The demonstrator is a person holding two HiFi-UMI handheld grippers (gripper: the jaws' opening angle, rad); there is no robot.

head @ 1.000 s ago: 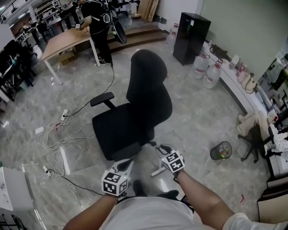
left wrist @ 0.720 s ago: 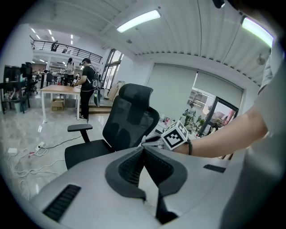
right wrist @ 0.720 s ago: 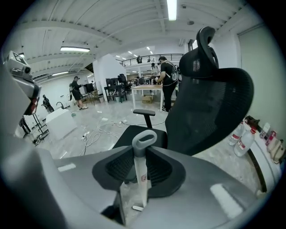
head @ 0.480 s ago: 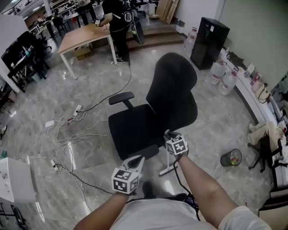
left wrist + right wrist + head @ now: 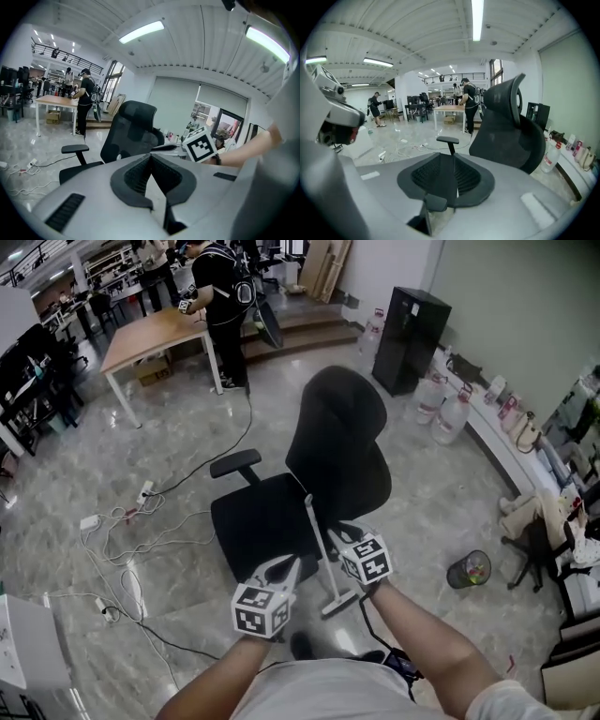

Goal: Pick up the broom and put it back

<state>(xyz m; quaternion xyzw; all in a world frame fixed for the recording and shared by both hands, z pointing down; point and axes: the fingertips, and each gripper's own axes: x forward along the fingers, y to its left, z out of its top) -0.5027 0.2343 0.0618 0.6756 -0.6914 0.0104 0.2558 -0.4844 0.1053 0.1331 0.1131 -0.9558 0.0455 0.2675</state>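
The broom has a thin pale handle that rises in front of the black office chair, and its head hangs low near the floor. My right gripper is shut on the handle partway along; in the right gripper view its pads close on a narrow strip. To its left, my left gripper is shut with nothing in it, its fingertips meeting at a point. Both grippers point toward the chair seat.
Loose cables and power strips lie on the marble floor at left. A small bin stands at right, water bottles and a black cabinet behind it. A person stands at a wooden table far back.
Both grippers have risen and moved toward the chair. The broom has come up with the right gripper, so its handle now shows against the seat.
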